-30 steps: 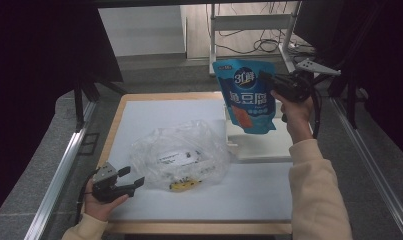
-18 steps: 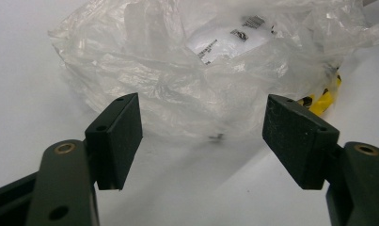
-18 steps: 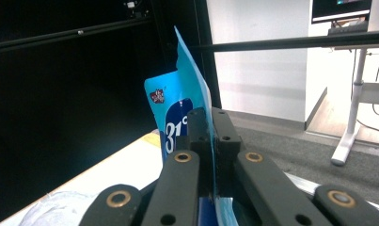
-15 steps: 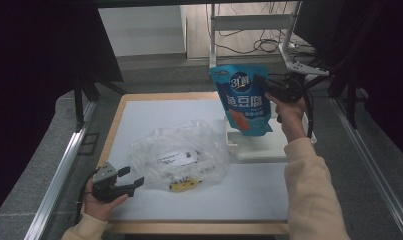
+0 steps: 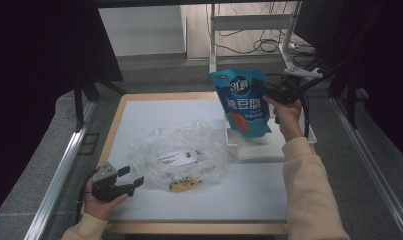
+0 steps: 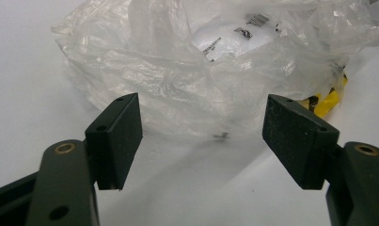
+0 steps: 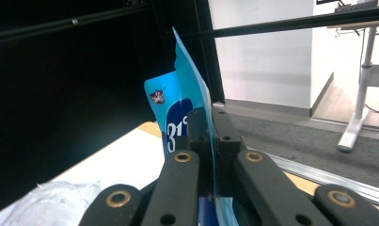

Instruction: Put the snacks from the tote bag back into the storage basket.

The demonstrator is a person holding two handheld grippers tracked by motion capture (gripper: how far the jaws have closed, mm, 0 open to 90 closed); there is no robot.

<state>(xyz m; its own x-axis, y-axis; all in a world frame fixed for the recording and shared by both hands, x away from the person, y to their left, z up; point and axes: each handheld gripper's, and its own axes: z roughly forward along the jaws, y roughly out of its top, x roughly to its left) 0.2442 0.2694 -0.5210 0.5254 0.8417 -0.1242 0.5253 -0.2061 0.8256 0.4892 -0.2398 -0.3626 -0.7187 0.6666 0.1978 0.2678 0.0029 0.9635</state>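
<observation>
Blue pouch point(image 5: 244, 101) in right claw point(image 5: 269, 94)

The crumpled plastic bag point(image 5: 179, 155) lies mid-counter point(image 5: 149, 112), just ahead of the left tool point(image 5: 131, 182) and blocking its straight path. Bare counter lies open behind and left of the bag. To the right (under the hanging blue pouch point(image 5: 244, 102)) a white tray point(image 5: 269, 147) occupies the edge.

A white tabletop point(image 5: 159, 115) with a wooden edge carries a shallow white tray point(image 5: 269, 149) at its right, while cables point(image 5: 261, 45) lie on the floor beyond a white stand point(image 5: 249, 22).
</observation>
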